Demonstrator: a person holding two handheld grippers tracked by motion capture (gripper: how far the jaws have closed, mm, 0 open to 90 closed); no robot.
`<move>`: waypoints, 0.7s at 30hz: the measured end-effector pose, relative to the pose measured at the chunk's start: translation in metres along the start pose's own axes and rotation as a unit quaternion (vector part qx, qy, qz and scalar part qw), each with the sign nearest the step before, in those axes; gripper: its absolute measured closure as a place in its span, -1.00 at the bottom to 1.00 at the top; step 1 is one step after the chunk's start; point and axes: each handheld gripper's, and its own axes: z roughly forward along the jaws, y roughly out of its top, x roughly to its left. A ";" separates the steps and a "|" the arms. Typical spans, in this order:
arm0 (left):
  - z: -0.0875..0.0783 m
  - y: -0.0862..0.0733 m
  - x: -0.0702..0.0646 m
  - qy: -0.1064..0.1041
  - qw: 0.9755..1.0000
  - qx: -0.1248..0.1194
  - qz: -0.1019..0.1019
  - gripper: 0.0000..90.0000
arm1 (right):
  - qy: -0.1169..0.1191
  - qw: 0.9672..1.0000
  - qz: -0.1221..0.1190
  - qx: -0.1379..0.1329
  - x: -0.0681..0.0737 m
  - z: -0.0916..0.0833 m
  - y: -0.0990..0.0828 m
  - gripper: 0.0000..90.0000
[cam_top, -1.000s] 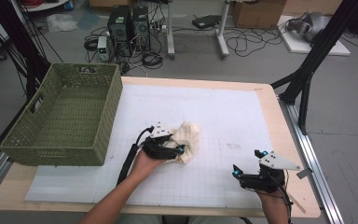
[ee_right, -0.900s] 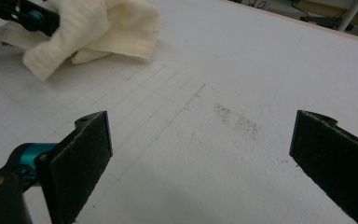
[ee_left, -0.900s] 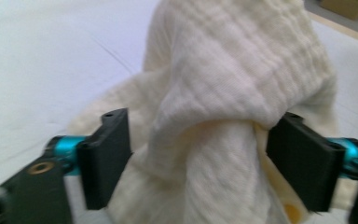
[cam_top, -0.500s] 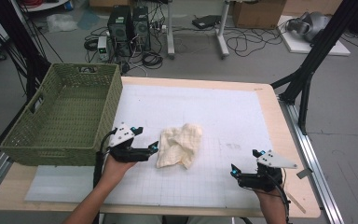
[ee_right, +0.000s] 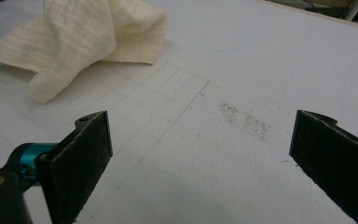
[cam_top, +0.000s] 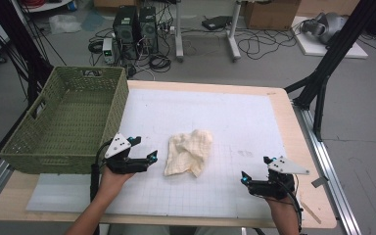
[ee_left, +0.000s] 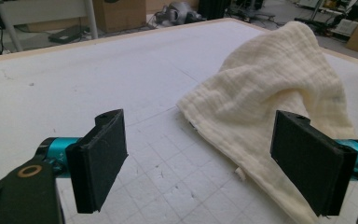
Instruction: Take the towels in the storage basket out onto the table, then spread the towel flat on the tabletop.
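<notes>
Crumpled cream muslin cloth (cam_top: 189, 152) lies loose between two empty grippers.
Left gripper (cam_top: 147, 159) and right gripper (cam_top: 244, 178) both gape; a shallow pinch risks snagging one layer, dragging the cloth.

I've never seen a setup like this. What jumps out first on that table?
A crumpled cream cloth lies alone in the middle of the white gridded mat. A big green woven basket stands at the table's left edge. A person's hands hold the left gripper beside the cloth and the right gripper near the front right, both open.
</notes>
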 end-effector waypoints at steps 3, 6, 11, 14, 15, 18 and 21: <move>-0.001 0.000 0.001 0.000 1.000 -0.001 0.001 -0.58 | -0.002 1.000 -0.004 -0.001 -0.001 0.000 0.000 -0.89; -0.002 -0.001 0.003 0.001 1.000 -0.002 -0.002 -0.58 | -0.001 1.000 -0.002 0.002 0.000 0.002 0.000 -0.89; -0.002 -0.001 0.005 0.003 1.000 -0.001 -0.004 -0.58 | -0.002 1.000 -0.010 0.001 0.002 0.003 0.001 -0.89; -0.002 -0.001 0.006 0.004 1.000 0.000 -0.004 -0.58 | 0.000 1.000 -0.014 0.002 0.003 0.003 0.000 -0.89; -0.002 -0.001 0.007 0.005 1.000 0.002 -0.004 -0.58 | 0.001 1.000 -0.014 0.002 0.003 0.003 0.000 -0.89; -0.002 -0.003 0.009 0.009 1.000 0.003 -0.006 -0.58 | 0.014 1.000 -0.010 0.000 0.004 0.005 0.001 -0.90; -0.003 -0.002 0.009 0.011 1.000 0.003 -0.005 -0.58 | 0.021 1.000 -0.017 0.001 0.009 0.009 0.003 -0.90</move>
